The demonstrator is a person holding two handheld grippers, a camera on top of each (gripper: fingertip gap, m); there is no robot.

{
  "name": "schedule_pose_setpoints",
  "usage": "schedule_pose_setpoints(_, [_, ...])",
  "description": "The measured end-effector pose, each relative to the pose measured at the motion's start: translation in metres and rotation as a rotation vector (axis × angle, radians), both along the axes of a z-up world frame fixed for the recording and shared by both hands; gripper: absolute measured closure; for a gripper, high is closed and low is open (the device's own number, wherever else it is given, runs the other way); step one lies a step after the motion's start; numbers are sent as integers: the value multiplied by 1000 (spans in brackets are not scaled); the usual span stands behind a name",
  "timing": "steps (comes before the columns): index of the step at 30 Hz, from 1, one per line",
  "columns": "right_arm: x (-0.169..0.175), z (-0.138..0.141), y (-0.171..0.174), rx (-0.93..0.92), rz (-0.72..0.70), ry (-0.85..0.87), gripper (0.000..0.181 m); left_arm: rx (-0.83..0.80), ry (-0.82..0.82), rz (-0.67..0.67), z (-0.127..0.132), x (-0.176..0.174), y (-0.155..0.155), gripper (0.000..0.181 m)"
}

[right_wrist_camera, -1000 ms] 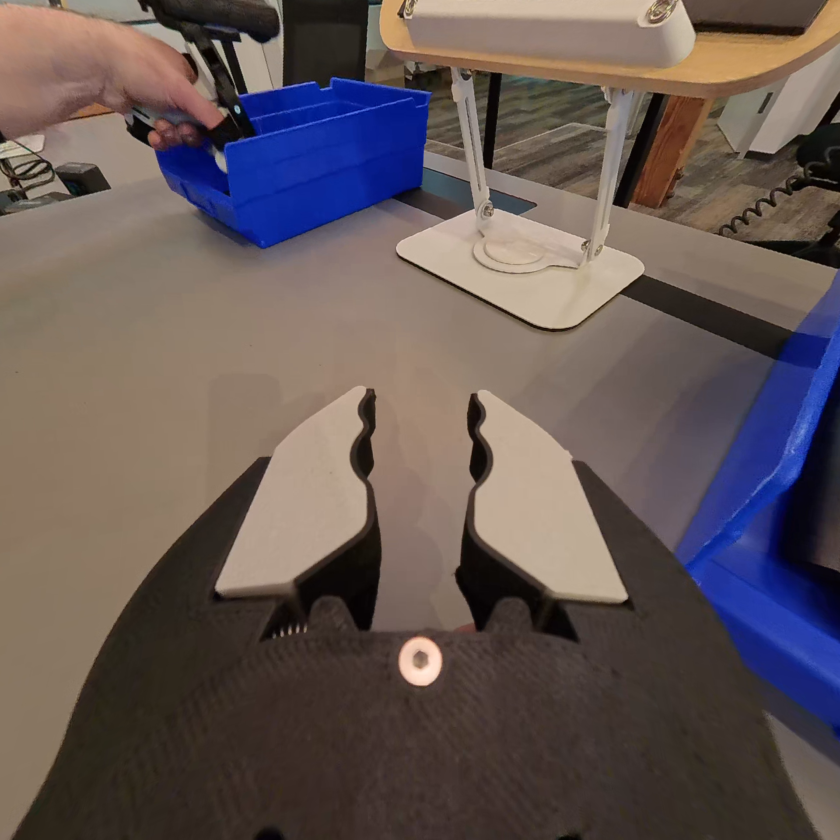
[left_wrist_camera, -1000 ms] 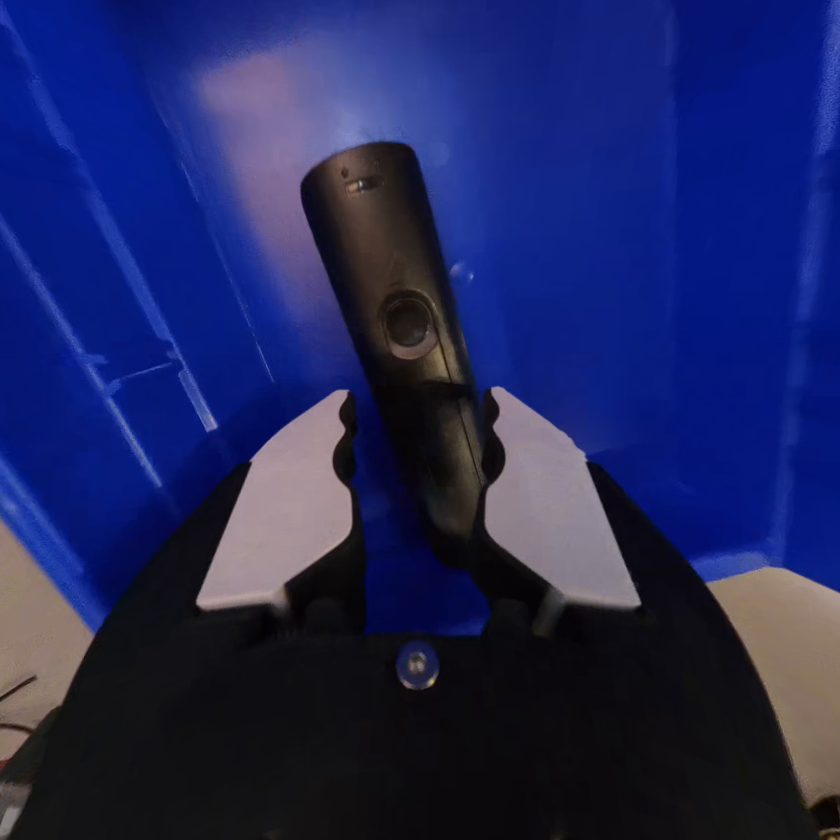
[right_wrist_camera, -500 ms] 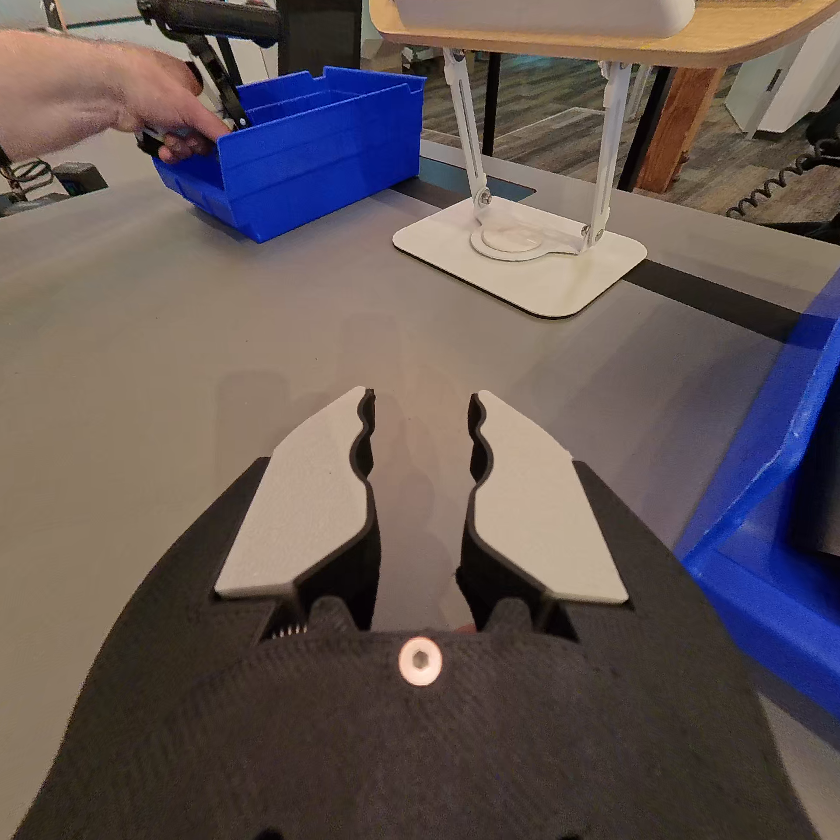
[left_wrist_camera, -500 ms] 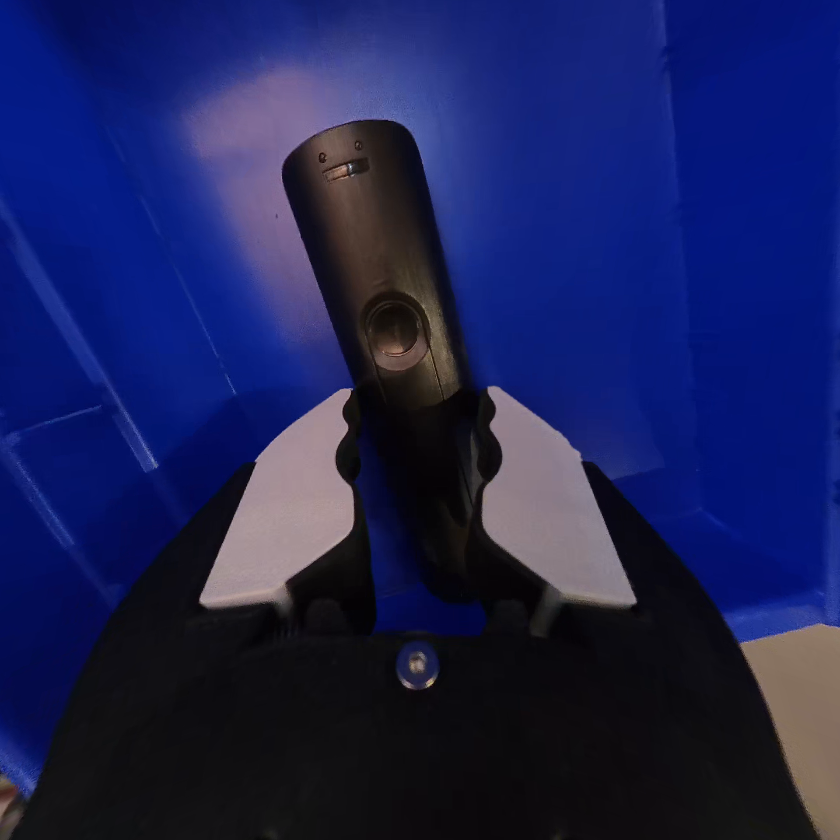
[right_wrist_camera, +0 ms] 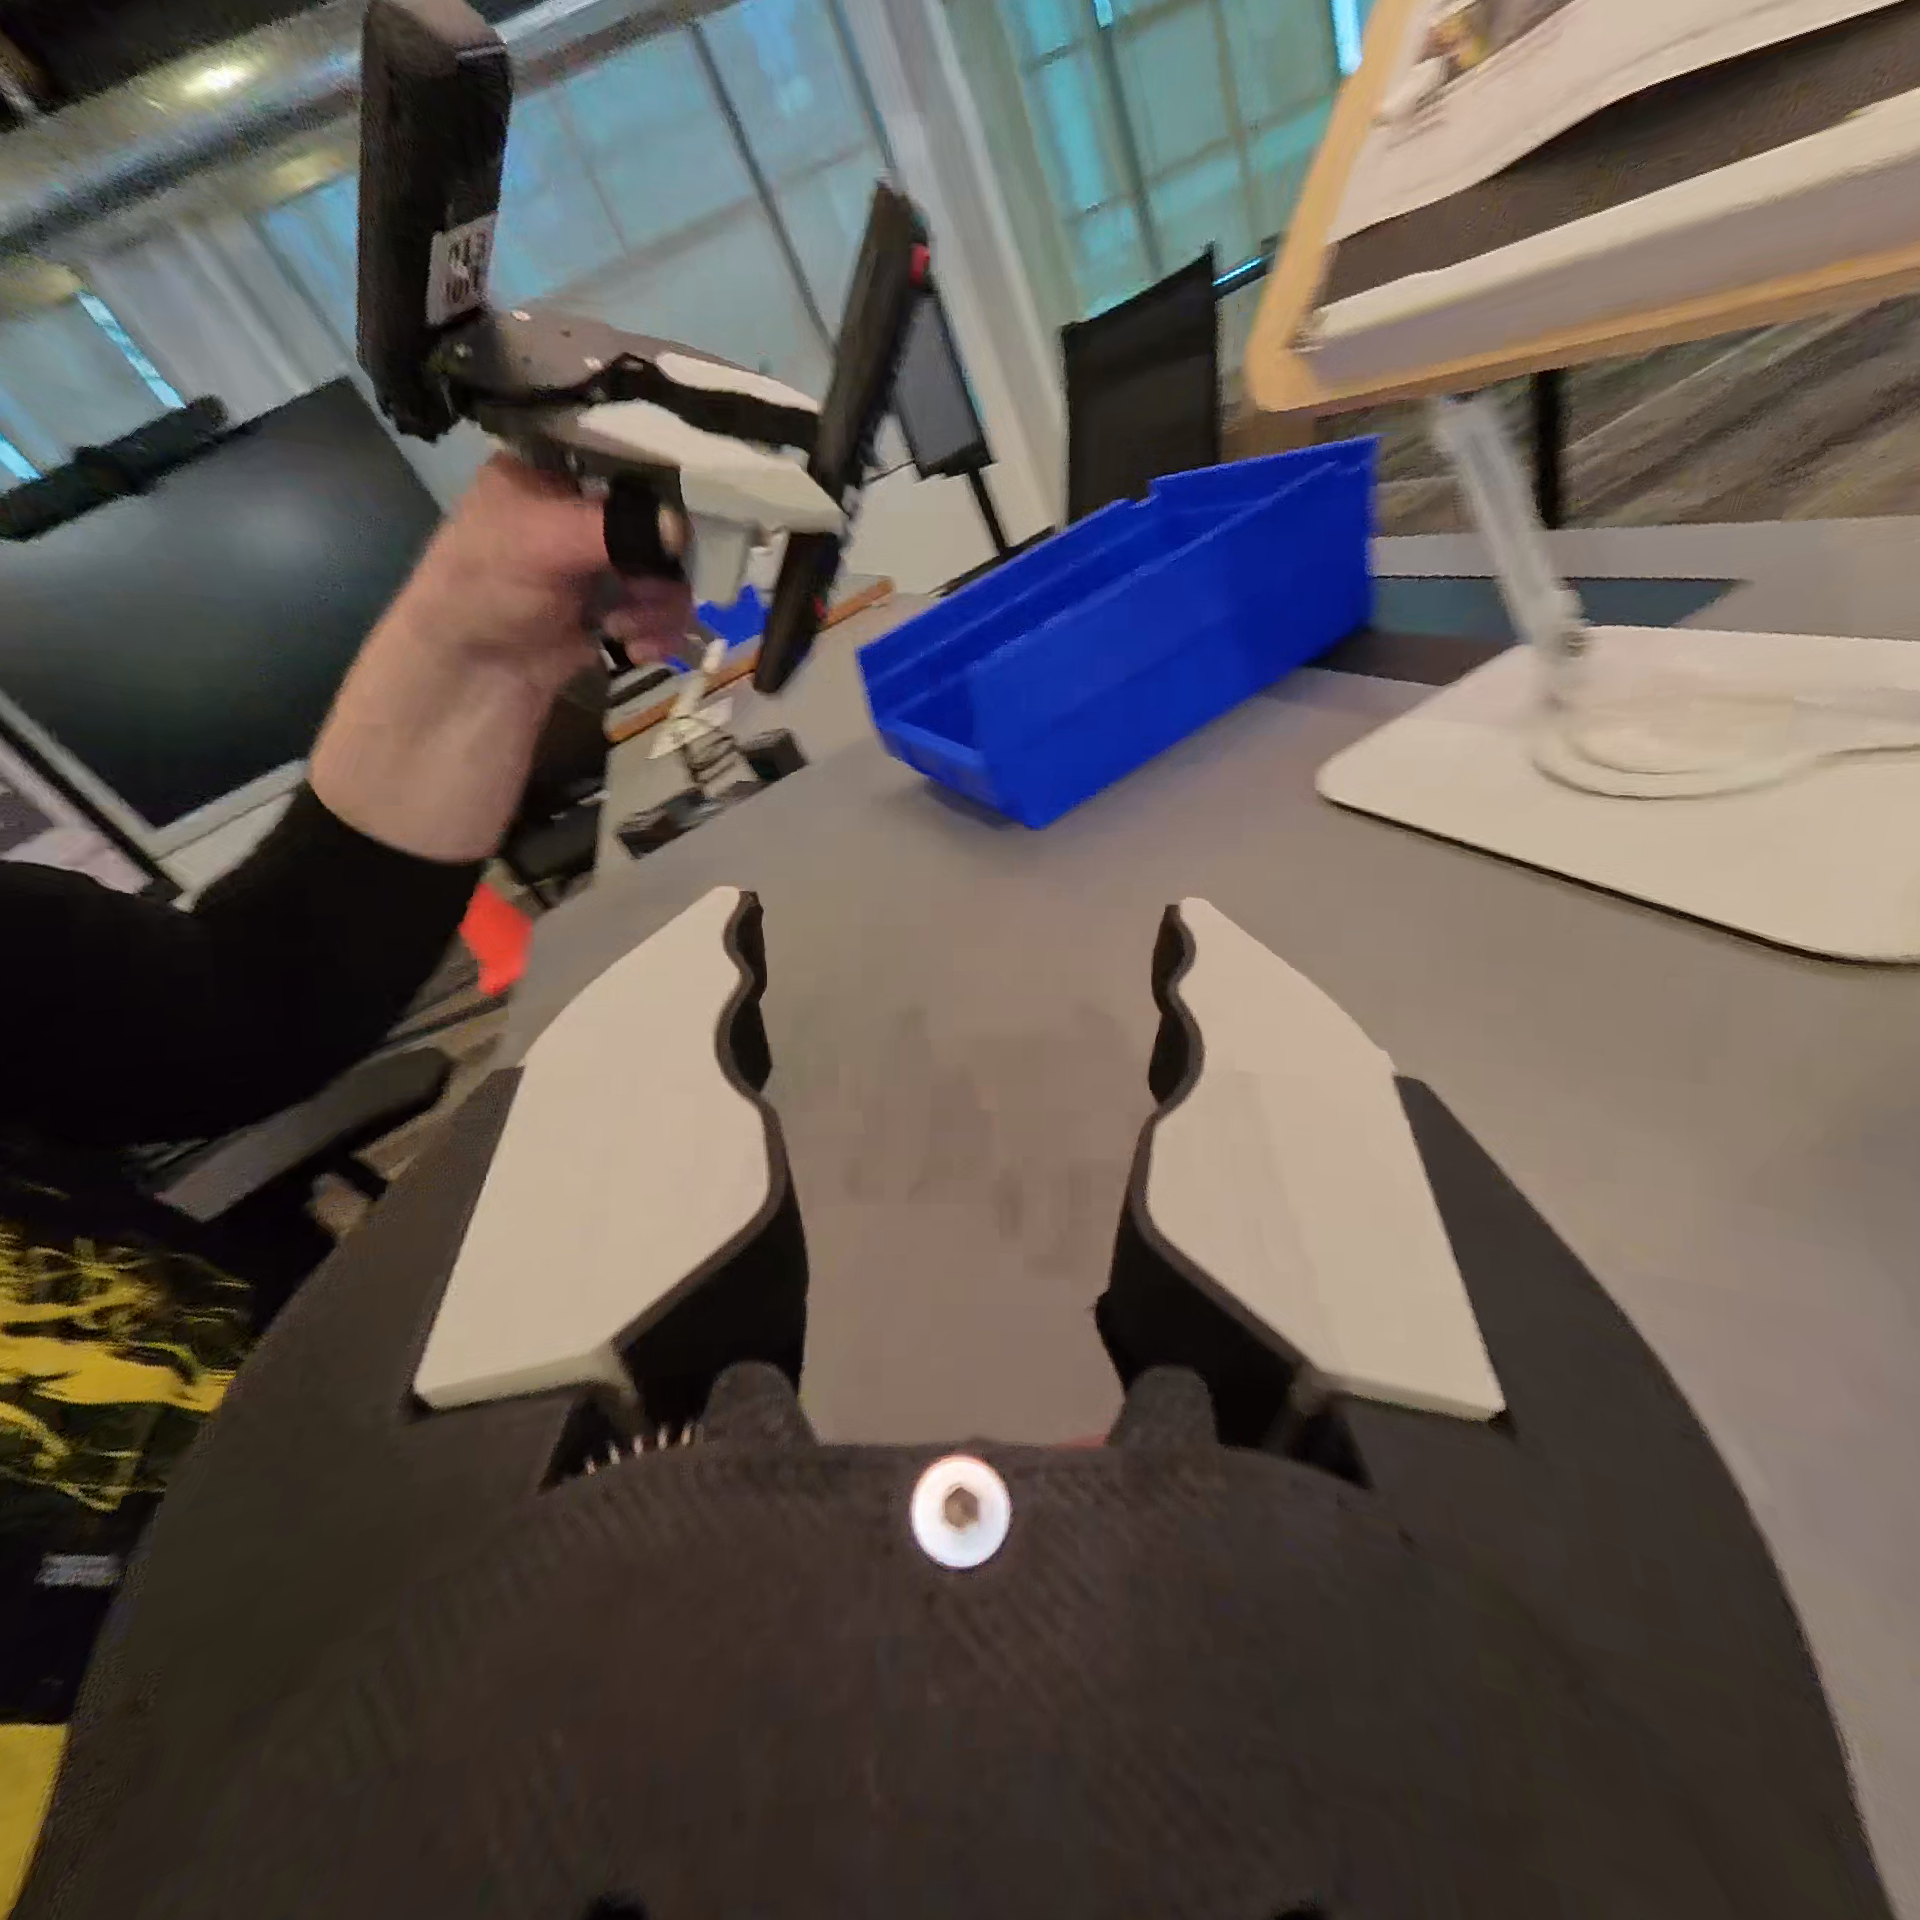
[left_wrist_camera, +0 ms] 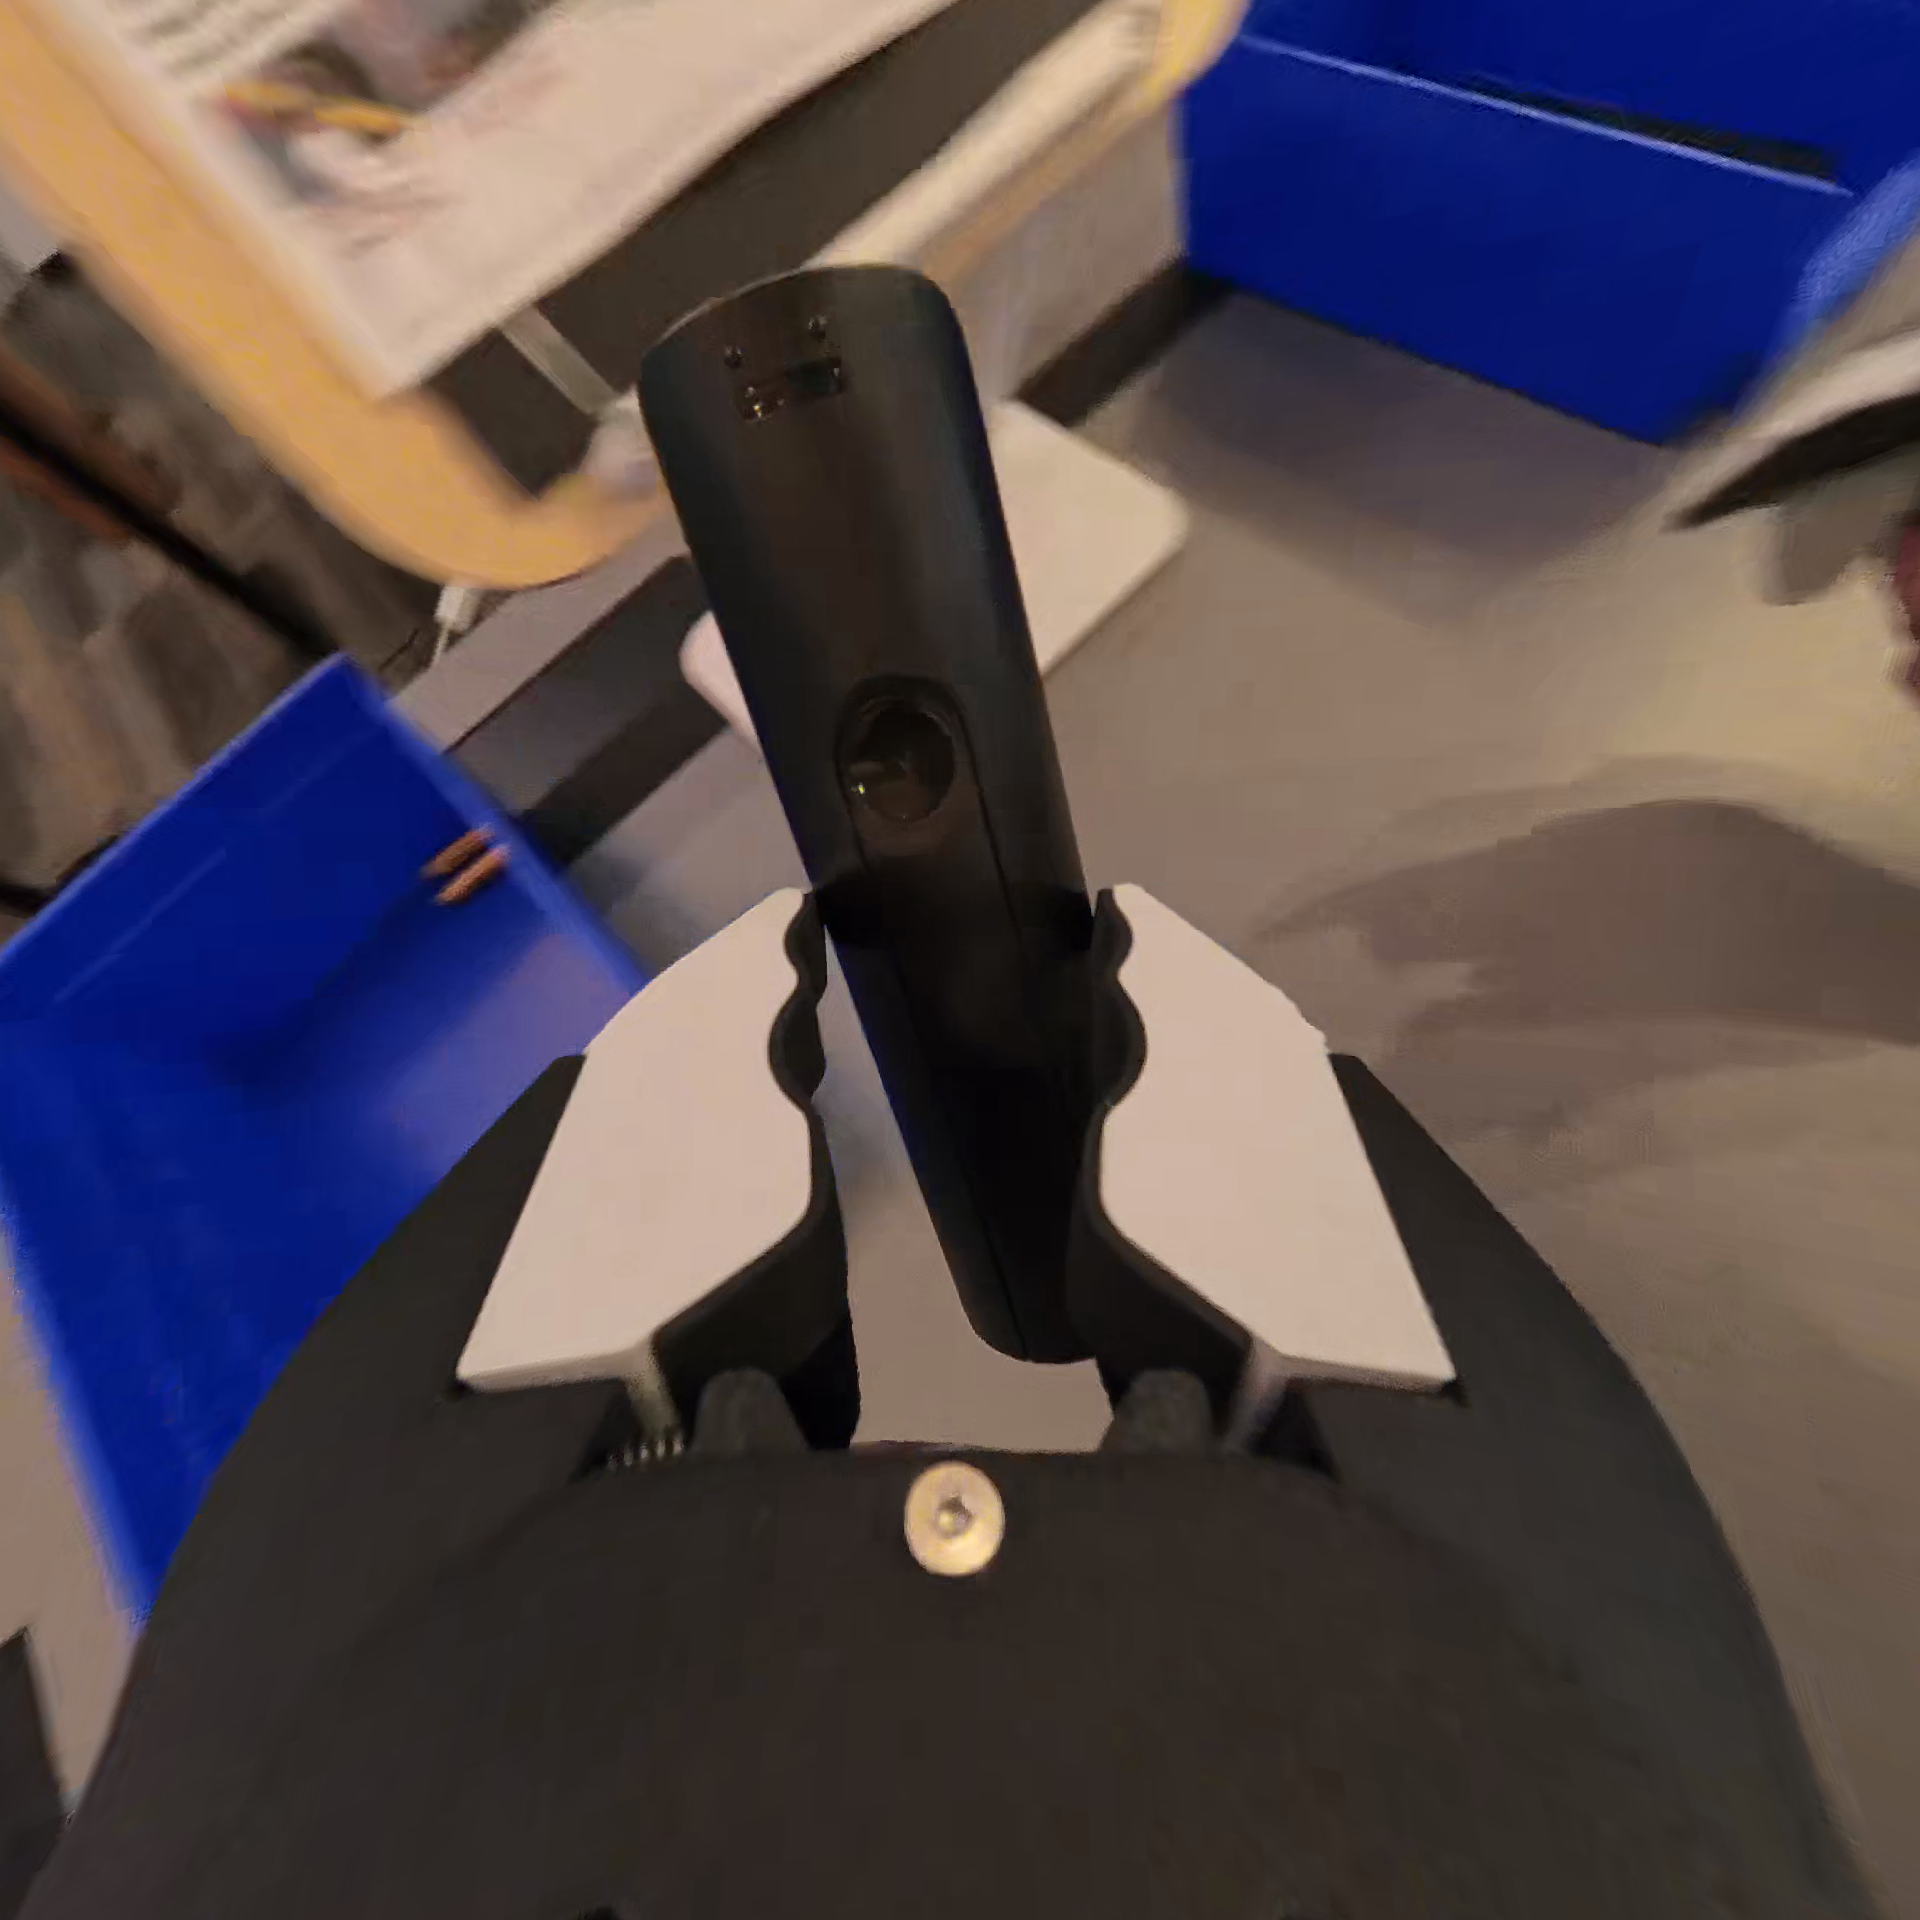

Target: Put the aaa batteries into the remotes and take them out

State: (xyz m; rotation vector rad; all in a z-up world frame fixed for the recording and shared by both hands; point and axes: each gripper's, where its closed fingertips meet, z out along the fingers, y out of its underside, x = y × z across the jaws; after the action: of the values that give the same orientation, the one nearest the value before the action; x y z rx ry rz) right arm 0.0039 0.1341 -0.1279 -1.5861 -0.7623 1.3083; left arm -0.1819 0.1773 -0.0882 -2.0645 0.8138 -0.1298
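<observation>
The grey table fills most of both views. On it, in the right wrist view, a blue bin sits toward the far side, and a white stand base lies to the right of the bin, under a wooden shelf. In the left wrist view a second blue bin stands at the far right of the table, and the near blue bin shows at lower left with what look like two small copper-coloured batteries lying inside it, though the blur makes that uncertain.

The left gripper is raised above the table, its two jaws closed against the sides of a black remote, which sticks out forward between them with its back face toward the camera. In the right wrist view the same remote hangs tilted from that gripper, held up by a hand with a black sleeve.

The right gripper hovers low over the bare table with its jaws spread well apart and nothing between them
</observation>
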Motion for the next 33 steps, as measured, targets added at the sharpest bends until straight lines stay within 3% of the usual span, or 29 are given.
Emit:
schedule_pose_setpoints(3, [-39, 17, -12, -74, 120, 61, 104, -25, 64, -139, -42, 81, -32, 131])
schedule_pose_setpoints(7, [-60, 8, -6, -190, 192, 68, 101, -63, 84, -220, -85, 140, -50, 131])
schedule_pose_setpoints(8, [-59, 2, -3, -205, 200, 57, 108, -61, 64, -228, -89, 146, -51, 132])
schedule_pose_setpoints(9, [-55, -6, -1, -214, 215, 42, 131, -82, 37, -242, -94, 152, -54, 132])
schedule_pose_setpoints(10, [-51, -13, -1, -230, 232, 30, 141, -107, 19, -247, -99, 153, -57, 131])
schedule_pose_setpoints(12, [-46, -29, -1, -278, 267, -22, 147, -186, -22, -277, -109, 153, -65, 121])
schedule_pose_setpoints(15, [-46, -57, -6, -340, 350, -144, 157, -229, -23, -275, -111, 129, -71, 108])
schedule_pose_setpoints(17, [-48, -68, -12, -394, 425, -185, 157, -202, -50, -248, -96, 101, -66, 108])
schedule_pose_setpoints(20, [-49, -98, -8, -434, 429, -322, 152, -89, 17, -128, -65, 29, -32, 112])
schedule_pose_setpoints(22, [-50, -114, -3, -450, 393, -398, 140, -20, 67, -61, -44, -20, -2, 119])
schedule_pose_setpoints(25, [-48, -125, 8, -319, 299, -531, 130, 15, 165, -39, -34, -81, 54, 117])
schedule_pose_setpoints(29, [-44, -126, 18, -212, 239, -557, 120, -18, 261, -92, -57, -130, 127, 104])
schedule_pose_setpoints(33, [-41, -131, 18, -115, 209, -631, 106, -102, 378, -164, -103, -149, 179, 102])
